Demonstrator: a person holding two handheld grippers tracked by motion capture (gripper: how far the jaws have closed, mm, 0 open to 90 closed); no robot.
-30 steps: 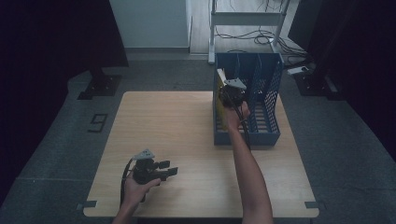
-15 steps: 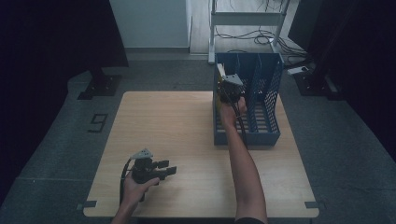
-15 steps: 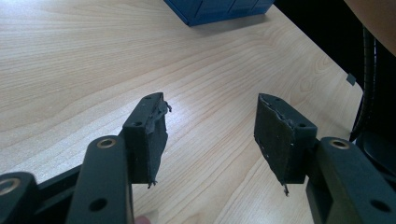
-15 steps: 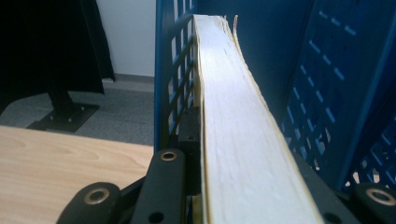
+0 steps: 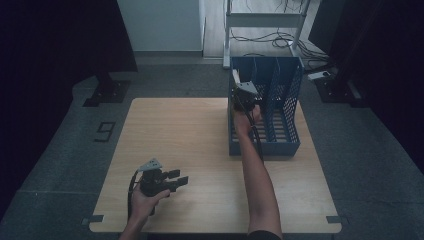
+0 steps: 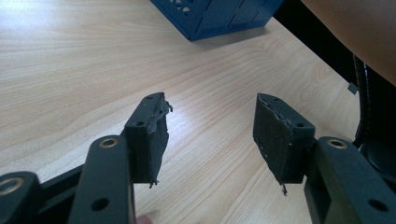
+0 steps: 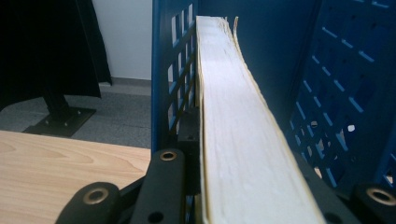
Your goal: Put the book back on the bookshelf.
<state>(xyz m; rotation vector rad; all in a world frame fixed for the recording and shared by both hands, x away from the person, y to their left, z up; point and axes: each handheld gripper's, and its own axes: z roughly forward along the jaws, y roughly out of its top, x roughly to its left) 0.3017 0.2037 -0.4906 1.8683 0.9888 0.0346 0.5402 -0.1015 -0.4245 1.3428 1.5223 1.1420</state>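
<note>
Blue plastic file rack [image 5: 287, 145] stands at the far right part of the light wooden table [image 5: 190, 135], with its perforated walls upright and its dividers making several slots. The right gripper [image 5: 246, 98] is at the leftmost slot of this rack, and the person's right forearm [image 5: 257, 175] reaches to it across the table.

In the right gripper view, a thick book [image 7: 238, 135] with pale page edges is clamped between the two black jaws, which press on its two covers. The book stands on its edge inside the slot, just beside the rack's left wall [image 7: 170, 79], and its far end points to the back of the rack. Whether the book's lower edge already touches the floor of the rack, I cannot tell.

The left gripper [image 5: 172, 181] is at the near left part of the table, well apart from the rack, and the person's left hand [image 5: 142, 202] holds it low over the wood. In the left gripper view its jaws stand apart with nothing between them, only bare table surface under them; they have just been closing a little. The black pads [image 6: 149, 135] look worn and torn at the edges. A black cable [image 5: 132, 187] curls beside this hand.
</note>
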